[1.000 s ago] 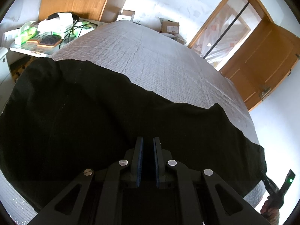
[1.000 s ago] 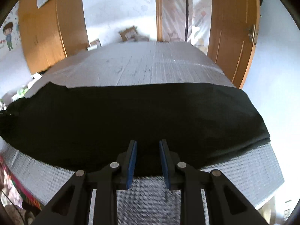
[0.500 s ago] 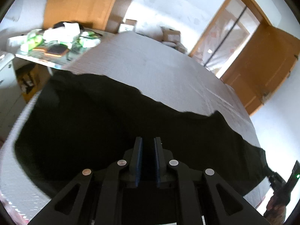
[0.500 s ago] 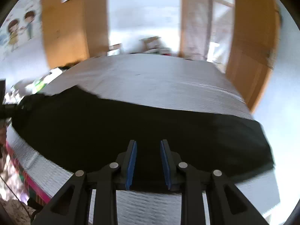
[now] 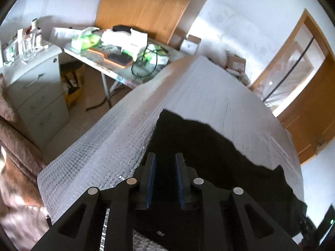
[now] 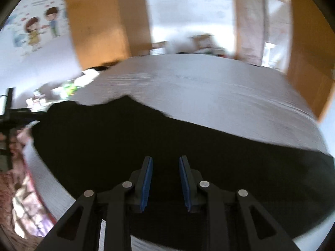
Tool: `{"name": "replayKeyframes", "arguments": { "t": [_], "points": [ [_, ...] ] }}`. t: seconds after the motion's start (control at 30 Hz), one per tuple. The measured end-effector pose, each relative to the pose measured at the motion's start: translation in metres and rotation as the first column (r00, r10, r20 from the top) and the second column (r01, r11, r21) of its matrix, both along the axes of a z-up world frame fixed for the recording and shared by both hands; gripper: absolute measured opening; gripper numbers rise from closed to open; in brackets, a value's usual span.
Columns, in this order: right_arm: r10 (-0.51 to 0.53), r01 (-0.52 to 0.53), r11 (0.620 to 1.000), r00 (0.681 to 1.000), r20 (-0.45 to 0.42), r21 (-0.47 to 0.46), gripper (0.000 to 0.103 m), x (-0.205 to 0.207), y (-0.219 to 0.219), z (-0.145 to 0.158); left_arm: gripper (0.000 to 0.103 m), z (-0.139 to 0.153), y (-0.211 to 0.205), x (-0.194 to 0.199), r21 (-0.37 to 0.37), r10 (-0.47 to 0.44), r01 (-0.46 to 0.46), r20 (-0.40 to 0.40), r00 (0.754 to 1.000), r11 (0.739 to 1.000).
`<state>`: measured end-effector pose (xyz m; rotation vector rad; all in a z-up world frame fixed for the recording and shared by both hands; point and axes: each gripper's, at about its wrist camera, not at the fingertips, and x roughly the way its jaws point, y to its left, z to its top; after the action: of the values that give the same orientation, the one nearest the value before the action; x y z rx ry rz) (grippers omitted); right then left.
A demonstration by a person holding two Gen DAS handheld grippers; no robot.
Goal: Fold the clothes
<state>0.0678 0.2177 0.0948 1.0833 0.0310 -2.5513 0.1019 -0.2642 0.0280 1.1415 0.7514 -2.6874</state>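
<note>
Your left gripper [image 5: 165,179] and right gripper [image 6: 165,182] both hover spread and empty over the black cloth [image 6: 167,144], which lies flat along the bed's [image 5: 209,92] near edge, so whether any fold is made you cannot tell.

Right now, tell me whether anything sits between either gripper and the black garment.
Nothing visible does. The left gripper and right gripper are open directly over the black garment, spread on the silver-covered bed.
</note>
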Motion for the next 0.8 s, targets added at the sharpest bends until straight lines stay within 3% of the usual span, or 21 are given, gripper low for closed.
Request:
{"name": "replayKeyframes", "arguments": {
  "t": [0.1,0.27,0.4,0.6,0.7,0.77,0.8],
  "points": [
    [0.105,-0.105,0.994,0.994,-0.008,0.02,0.027,-0.017,-0.05,-0.001,0.019,-0.003,-0.006,0.005,0.002,0.008,-0.008,0.02,1.0,1.0],
    [0.182,-0.182,0.983,0.983,0.006,0.004,0.027,-0.026,-0.094,-0.008,0.02,-0.002,-0.019,0.025,0.013,0.065,-0.066,0.054,0.996,0.998],
    [0.198,-0.197,0.98,0.98,0.033,-0.023,0.027,-0.019,-0.109,-0.014,0.02,-0.006,-0.028,0.039,0.106,0.078,-0.083,0.054,0.996,0.991],
    [0.203,-0.201,0.979,0.978,0.057,-0.042,0.027,-0.015,-0.114,-0.022,0.021,-0.008,-0.022,0.046,0.15,0.068,-0.08,0.081,0.994,0.985],
    [0.204,-0.202,0.978,0.977,0.059,-0.043,0.028,-0.014,-0.115,-0.024,0.021,-0.013,-0.023,0.052,0.258,0.061,-0.076,0.068,0.996,0.963],
    [0.205,-0.203,0.978,0.977,0.06,-0.044,0.028,-0.013,-0.116,-0.025,0.027,-0.018,-0.022,0.052,0.294,0.066,-0.089,0.085,0.994,0.952],
    [0.205,-0.203,0.978,0.977,0.06,-0.045,0.028,-0.012,-0.116,-0.026,0.048,-0.019,-0.019,0.05,0.289,0.059,-0.084,0.094,0.994,0.954]
  ]
}}
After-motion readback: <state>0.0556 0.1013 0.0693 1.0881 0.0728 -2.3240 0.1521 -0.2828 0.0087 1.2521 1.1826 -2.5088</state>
